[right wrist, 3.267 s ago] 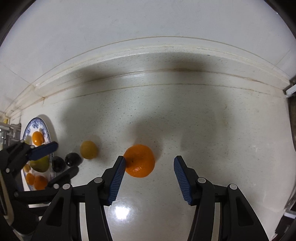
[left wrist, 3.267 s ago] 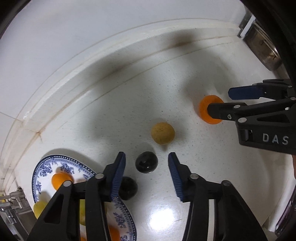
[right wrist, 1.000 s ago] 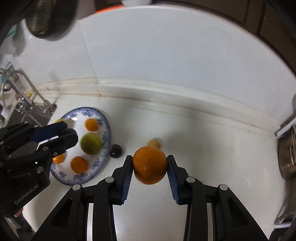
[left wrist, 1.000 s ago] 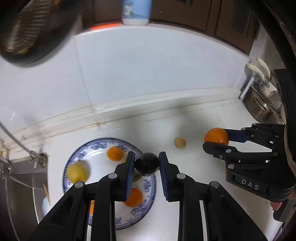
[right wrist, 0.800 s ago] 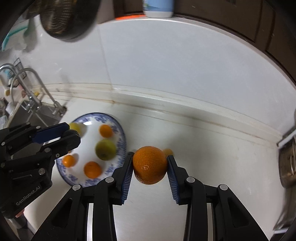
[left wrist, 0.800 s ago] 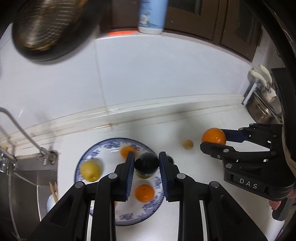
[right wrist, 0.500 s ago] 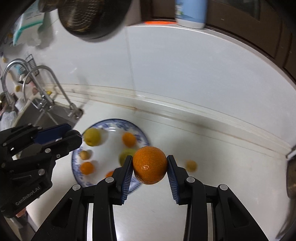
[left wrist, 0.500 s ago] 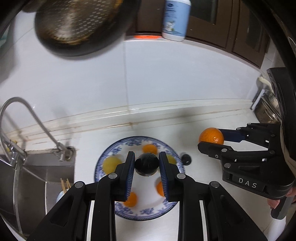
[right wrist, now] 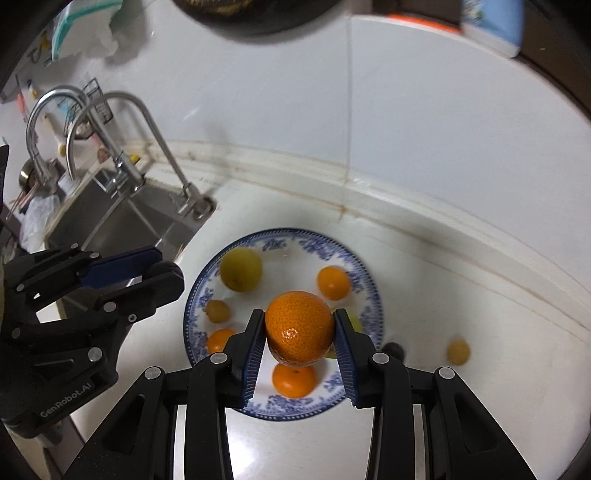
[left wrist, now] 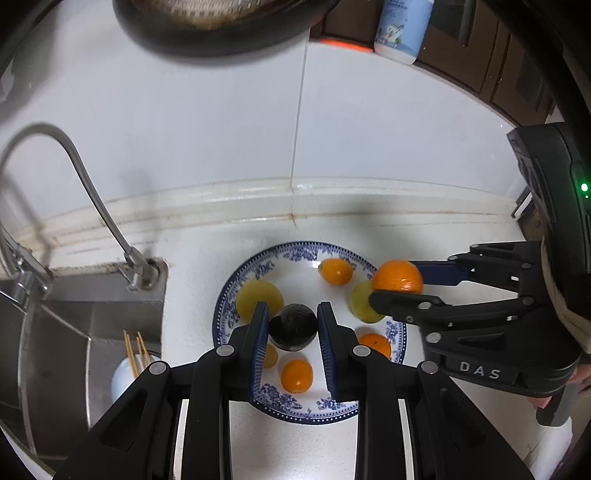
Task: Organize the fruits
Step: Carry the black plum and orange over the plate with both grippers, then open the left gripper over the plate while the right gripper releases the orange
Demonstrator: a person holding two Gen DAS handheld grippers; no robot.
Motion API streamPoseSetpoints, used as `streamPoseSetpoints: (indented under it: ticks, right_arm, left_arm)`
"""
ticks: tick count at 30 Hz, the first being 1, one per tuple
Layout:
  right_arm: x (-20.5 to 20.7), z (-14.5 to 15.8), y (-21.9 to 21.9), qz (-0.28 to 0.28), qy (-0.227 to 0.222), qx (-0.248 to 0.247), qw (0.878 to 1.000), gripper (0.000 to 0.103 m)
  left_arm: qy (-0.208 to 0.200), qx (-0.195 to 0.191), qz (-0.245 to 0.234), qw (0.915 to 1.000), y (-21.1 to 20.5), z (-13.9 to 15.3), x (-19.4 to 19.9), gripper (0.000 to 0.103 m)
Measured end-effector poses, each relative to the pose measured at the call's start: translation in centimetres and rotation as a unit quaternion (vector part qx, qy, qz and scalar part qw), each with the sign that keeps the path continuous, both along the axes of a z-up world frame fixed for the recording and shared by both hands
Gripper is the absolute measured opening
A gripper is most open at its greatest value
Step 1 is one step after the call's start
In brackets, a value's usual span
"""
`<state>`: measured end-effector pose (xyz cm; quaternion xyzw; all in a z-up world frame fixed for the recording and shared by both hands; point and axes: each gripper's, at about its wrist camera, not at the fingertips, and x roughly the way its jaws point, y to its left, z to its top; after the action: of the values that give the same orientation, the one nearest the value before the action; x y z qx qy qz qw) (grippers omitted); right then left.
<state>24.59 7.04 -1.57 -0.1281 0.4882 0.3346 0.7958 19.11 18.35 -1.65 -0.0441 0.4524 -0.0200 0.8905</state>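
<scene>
My left gripper (left wrist: 291, 328) is shut on a dark round fruit (left wrist: 293, 326) and holds it above the blue-patterned plate (left wrist: 255, 271). My right gripper (right wrist: 298, 334) is shut on a large orange (right wrist: 298, 332) and holds it above the same plate (right wrist: 275, 238). The plate holds several small oranges (left wrist: 335, 271) and yellow-green fruits (left wrist: 258, 297). In the left wrist view the right gripper (left wrist: 402, 286) with its orange (left wrist: 398, 276) is over the plate's right side. A dark fruit (right wrist: 394, 349) and a small yellow fruit (right wrist: 458, 351) lie on the counter right of the plate.
A steel sink (left wrist: 66, 332) with a curved faucet (left wrist: 85, 184) lies left of the plate. A cup with sticks (left wrist: 127, 373) stands in the sink. A dark pan (left wrist: 221, 26) hangs above, and a white bottle (left wrist: 402, 26) stands on a ledge.
Both grippers, each still holding its fruit, have moved left and now hang over the plate. The sink and faucet have come further into view.
</scene>
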Motion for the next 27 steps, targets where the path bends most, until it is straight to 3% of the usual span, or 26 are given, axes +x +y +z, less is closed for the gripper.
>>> streamPoseSetpoints:
  ticks: [16, 20, 27]
  right_arm:
    - [2.0, -2.6, 0.9, 0.007, 0.032, 0.001, 0.999, 0.039]
    - [2.1, -2.0, 0.6, 0.003, 0.025, 0.009, 1.000, 0.044]
    - [1.4, -0.2, -0.7, -0.006, -0.006, 0.011, 1.000, 0.044]
  left_arm:
    - [0.039, -0.003, -0.008, 0.9992, 0.2, -2.7, 1.9, 0.029]
    - [0.029, -0.002, -0.003, 0.9996, 0.1, -2.3, 1.6, 0.034]
    - [-0.003, 0.010, 0.003, 0.9999, -0.5, -0.2, 0.3, 0.034]
